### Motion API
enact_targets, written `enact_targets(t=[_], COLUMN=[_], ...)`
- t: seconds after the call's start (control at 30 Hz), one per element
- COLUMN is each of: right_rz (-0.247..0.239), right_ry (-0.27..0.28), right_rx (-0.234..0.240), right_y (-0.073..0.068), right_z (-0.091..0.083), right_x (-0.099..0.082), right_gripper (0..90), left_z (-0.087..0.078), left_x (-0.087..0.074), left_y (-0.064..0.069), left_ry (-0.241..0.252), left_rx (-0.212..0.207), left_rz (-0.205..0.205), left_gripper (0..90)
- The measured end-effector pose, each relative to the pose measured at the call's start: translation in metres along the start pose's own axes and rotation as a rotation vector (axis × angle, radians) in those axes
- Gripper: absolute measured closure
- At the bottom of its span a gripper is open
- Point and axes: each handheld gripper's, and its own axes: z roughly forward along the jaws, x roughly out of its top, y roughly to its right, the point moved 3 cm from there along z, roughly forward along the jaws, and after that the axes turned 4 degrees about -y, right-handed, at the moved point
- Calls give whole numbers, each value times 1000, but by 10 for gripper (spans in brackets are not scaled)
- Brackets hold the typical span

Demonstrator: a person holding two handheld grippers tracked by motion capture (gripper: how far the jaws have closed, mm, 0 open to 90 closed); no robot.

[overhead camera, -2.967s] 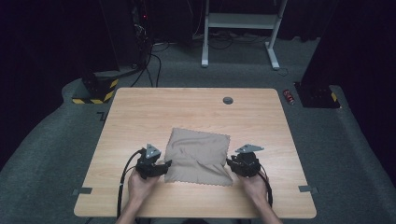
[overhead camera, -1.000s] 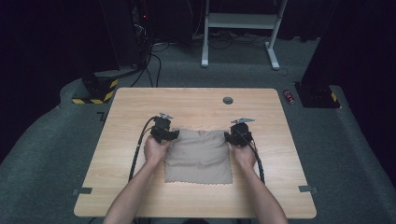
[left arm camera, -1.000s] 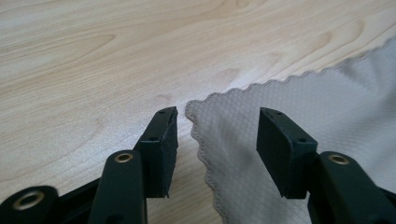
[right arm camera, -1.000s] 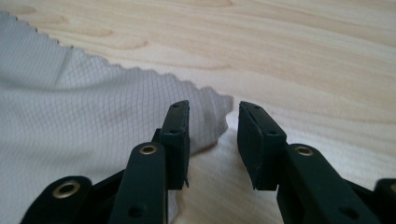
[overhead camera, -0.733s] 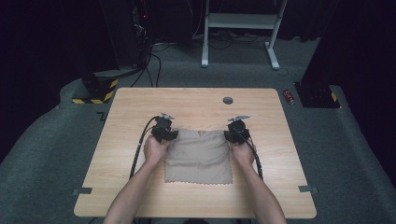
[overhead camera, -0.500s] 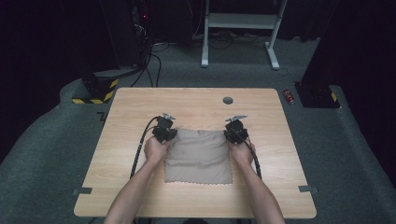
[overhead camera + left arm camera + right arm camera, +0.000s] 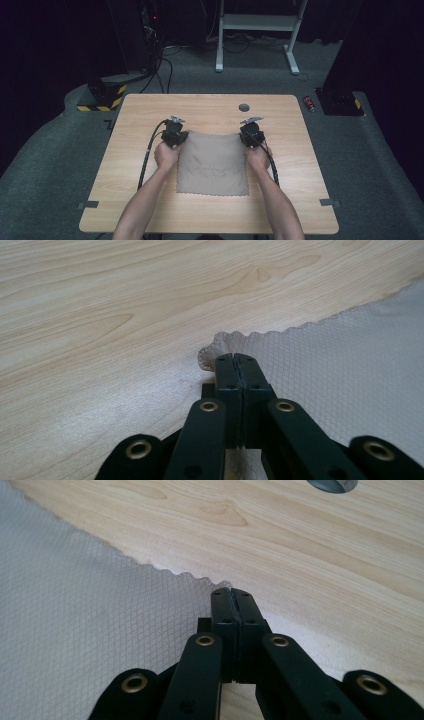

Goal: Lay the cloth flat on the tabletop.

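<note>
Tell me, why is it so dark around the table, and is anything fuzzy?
High view: light falls on the table and cloth, the room behind stays near black. Left gripper view: the cloth's weave is sharp by the tool, the nearest black arms look soft. Right gripper view: a pale sheen lies on the wood beside the tool.

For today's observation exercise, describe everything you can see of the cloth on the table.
The cloth is a beige-grey, roughly square piece with a fine diamond weave and scalloped edges. It lies nearly flat on the wooden table, with faint wrinkles near its middle. The left gripper is shut on its far left corner, which puckers up slightly; the right gripper is shut on its far right corner.
</note>
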Motion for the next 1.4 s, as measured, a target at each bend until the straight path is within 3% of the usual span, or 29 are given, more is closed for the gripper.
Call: enact_targets(t=[0.17, 0.2, 0.33, 0.37, 0.43, 0.5, 0.57, 0.67, 0.77, 0.97, 1.17, 1.3, 1.4], right_rz=[-21, -15, 48, 55, 65, 45, -16, -65, -88, -133, -172, -180, -204], right_ry=[-19, -38, -21, -13, 23, 51, 61, 59, 57, 54, 23, 59, 63], right_rx=[-26, -27, -9, -3, 15, 55, 94, 132, 171, 162, 128, 165, 191], right_y=[-1, -1, 7, 8, 8, 2, -11, -25, -37, -48, -50, -56, -67], right_z=[11, 15, 10, 7, -4, -17, -31, -45, -59, -73, -78, -88, -91], right_x=[-1, -3, -6, -6, -9, -16, -30, -51, -79, -108, -124, -127, -133], right_gripper=[885, 861, 728, 720, 716, 718, 722, 733, 738, 725, 699, 687, 677], left_z=[5, 6, 0, -4, -14, -25, -35, -51, -61, -71, -85, -94, -95], left_x=[-1, -2, -7, -9, -13, -20, -29, -50, -75, -106, -117, -125, -132], left_y=[-3, -5, -14, -14, -12, -2, 7, 23, 36, 47, 48, 55, 60], left_ry=[-11, -17, -18, -1, -2, 5, 12, 11, -8, -49, -65, -45, -51], left_rx=[21, 35, 46, 37, 3, -19, -50, -102, -121, -92, -40, -92, -90], left_rz=[-5, -6, -39, -58, -57, -18, 8, 55, 98, 156, 194, 183, 184], left_gripper=[872, 842, 646, 623, 580, 550, 536, 521, 513, 499, 491, 482, 480])
